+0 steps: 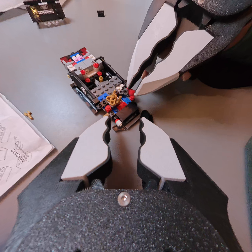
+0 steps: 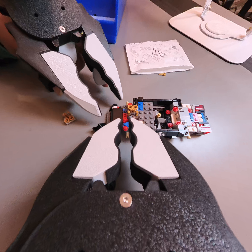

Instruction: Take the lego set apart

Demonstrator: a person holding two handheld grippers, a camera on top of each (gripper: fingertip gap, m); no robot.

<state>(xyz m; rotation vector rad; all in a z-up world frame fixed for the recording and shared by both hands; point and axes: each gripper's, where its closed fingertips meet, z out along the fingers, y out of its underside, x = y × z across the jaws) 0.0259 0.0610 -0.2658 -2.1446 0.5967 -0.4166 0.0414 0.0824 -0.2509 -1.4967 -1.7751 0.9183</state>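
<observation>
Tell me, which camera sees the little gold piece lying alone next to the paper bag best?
The left wrist view: the loose gold piece lies unblocked on the grey table beside the paper bag, large enough to show its T shape. The right wrist view shows it too, below the bag, but farther off and tiny.

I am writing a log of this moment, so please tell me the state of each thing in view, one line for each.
Lego car: on the table, partly dismantled, roof off.
Left gripper: open, at the car's front end.
Right gripper: nearly shut, pinching red pieces on the car.
Gold cluster: detached, lying apart from the car.
Small gold piece: loose beside the paper bag.
Paper bag: lying flat, creased.
Blue box: upright.
</observation>
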